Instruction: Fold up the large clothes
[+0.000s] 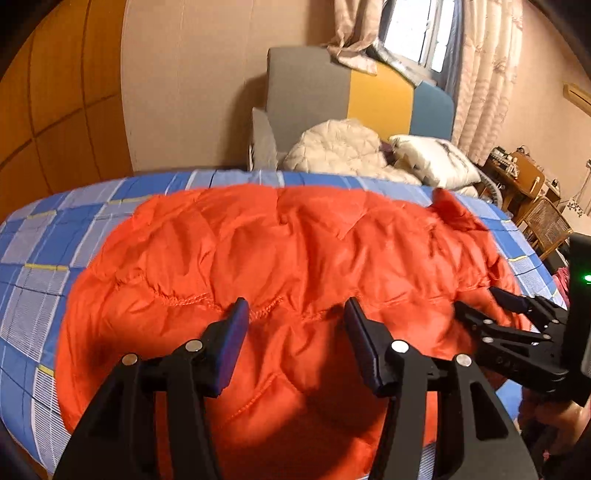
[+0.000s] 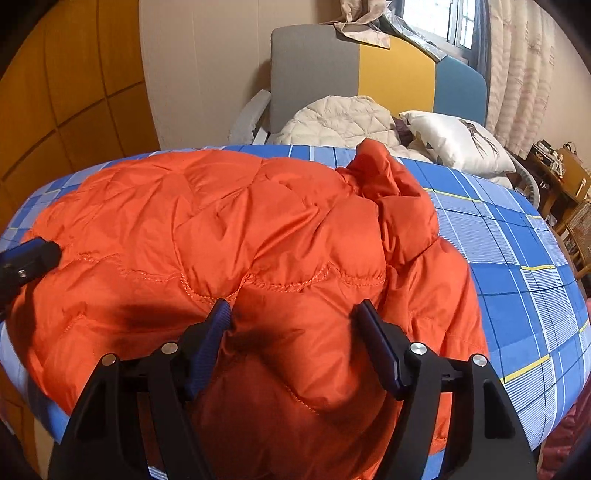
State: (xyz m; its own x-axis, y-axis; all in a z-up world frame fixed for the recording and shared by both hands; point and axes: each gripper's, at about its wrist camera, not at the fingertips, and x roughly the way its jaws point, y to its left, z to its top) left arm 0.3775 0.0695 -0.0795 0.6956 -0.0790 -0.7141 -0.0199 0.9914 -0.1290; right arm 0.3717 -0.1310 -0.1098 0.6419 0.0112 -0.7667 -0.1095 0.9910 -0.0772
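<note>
An orange quilted puffer jacket (image 1: 280, 251) lies spread on a bed with a blue checked sheet (image 1: 40, 251). It also shows in the right wrist view (image 2: 229, 229), with a bunched part (image 2: 380, 166) sticking up at the far right. My left gripper (image 1: 295, 317) is open just above the jacket's near part, jaws wide apart and empty. My right gripper (image 2: 295, 314) is open above the near part too, a little to the right. The right gripper also shows in the left wrist view (image 1: 498, 306). A left fingertip (image 2: 33, 251) shows at the right wrist view's left edge.
Beyond the bed stands a grey, yellow and blue sofa (image 1: 332, 88) with a cream quilted garment (image 1: 336, 147) and a white pillow (image 1: 436, 158). Wooden panelling (image 1: 55, 92) lies to the left, a curtained window (image 1: 424, 33) behind, wooden furniture (image 1: 528, 177) at the right.
</note>
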